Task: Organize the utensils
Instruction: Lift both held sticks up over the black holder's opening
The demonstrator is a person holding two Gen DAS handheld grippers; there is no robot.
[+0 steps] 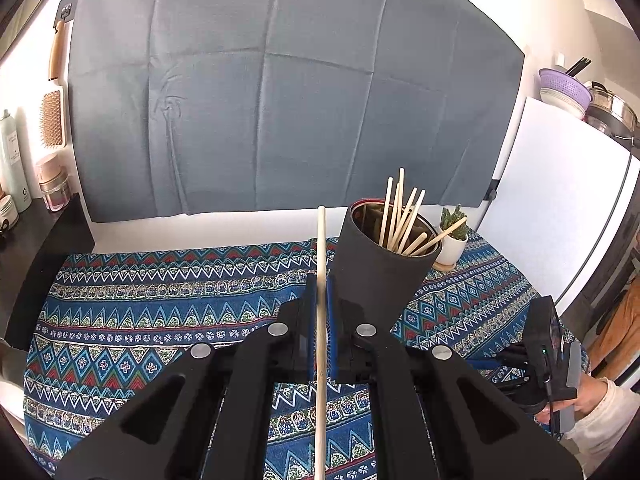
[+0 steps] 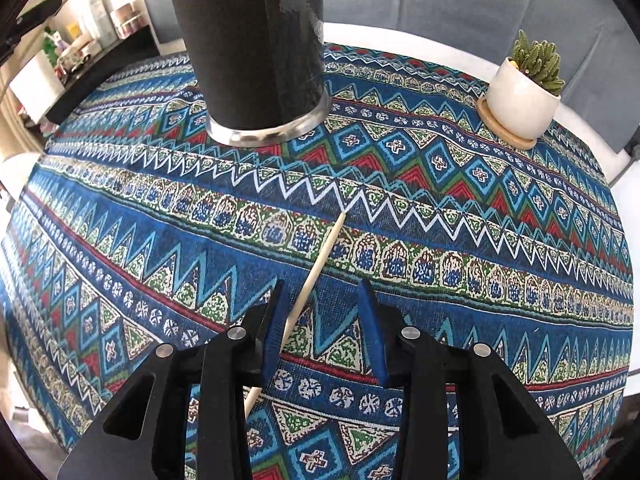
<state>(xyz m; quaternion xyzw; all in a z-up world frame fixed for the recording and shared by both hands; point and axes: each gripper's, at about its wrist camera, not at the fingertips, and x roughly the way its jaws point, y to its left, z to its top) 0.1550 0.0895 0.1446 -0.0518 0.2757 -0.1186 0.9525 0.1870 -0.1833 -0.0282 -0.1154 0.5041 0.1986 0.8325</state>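
Note:
My left gripper (image 1: 321,280) is shut on a pale wooden chopstick (image 1: 321,232) that points up and away, just left of the black cylindrical holder (image 1: 380,272). Several chopsticks (image 1: 400,216) stand inside the holder. In the right wrist view the holder (image 2: 256,40) stands upright on its metal base at the far side of the cloth. My right gripper (image 2: 322,286) is open and points steeply down over a single chopstick (image 2: 320,260) lying on the patterned tablecloth (image 2: 480,240). That chopstick runs between the blue fingers, close to the left one, and the pads do not press it.
A small cactus in a white pot (image 2: 524,96) sits on a wooden coaster at the far right of the table. A grey cloth (image 1: 280,100) hangs behind. A dark shelf with bottles and jars (image 1: 16,160) is at the left, a white fridge (image 1: 560,200) at the right.

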